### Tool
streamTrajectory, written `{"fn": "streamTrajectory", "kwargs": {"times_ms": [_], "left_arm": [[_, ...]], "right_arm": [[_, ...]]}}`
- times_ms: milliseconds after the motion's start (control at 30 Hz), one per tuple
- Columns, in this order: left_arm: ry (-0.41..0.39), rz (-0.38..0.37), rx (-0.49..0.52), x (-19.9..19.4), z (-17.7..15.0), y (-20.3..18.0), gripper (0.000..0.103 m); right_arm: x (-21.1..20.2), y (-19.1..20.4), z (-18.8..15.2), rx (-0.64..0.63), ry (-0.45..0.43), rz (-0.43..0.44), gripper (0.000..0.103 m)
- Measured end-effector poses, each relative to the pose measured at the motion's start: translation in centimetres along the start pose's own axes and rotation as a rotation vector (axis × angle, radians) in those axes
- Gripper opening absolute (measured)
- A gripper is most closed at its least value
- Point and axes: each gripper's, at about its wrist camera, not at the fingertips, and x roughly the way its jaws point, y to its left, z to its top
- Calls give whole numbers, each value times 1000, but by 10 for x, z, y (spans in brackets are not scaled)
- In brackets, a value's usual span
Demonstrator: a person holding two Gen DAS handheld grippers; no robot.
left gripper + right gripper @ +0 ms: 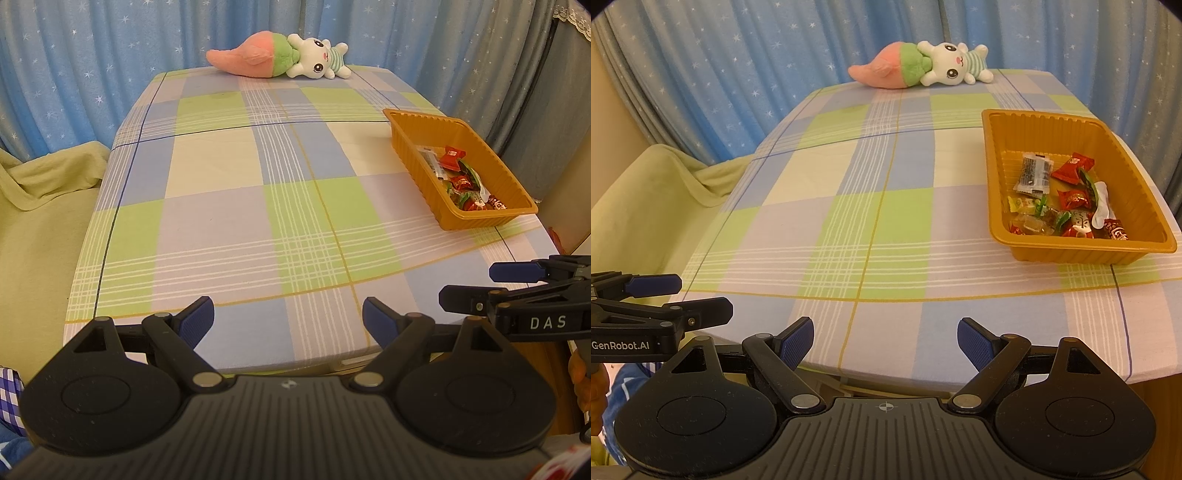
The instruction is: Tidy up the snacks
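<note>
An orange plastic tray (997, 177) sits on the right side of the checked tablecloth (871, 206) and holds several wrapped snacks (1067, 206): red, green, yellow and one dark grey packet. In the left wrist view the same tray (410, 147) lies far right with the snacks (461, 177) at its near end. My left gripper (288, 321) hangs open over the table's near edge, nothing between its fingers. My right gripper (885, 343) is open too, empty, near the front edge. Each gripper shows in the other's view: the right gripper (465, 284), the left gripper (705, 299).
A plush rabbit with a pink and green carrot (919, 66) lies at the table's far edge. Blue starred curtains (738, 74) hang behind. A green cloth-covered seat (40, 229) stands left of the table.
</note>
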Motion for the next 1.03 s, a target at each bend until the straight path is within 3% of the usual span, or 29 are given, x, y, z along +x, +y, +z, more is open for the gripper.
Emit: {"fn": "streamTrajectory", "kwargs": {"times_ms": [1033], "left_arm": [[11, 14, -24, 16, 13, -14, 87]], "right_arm": [[11, -22, 18, -20, 21, 18, 85]]}}
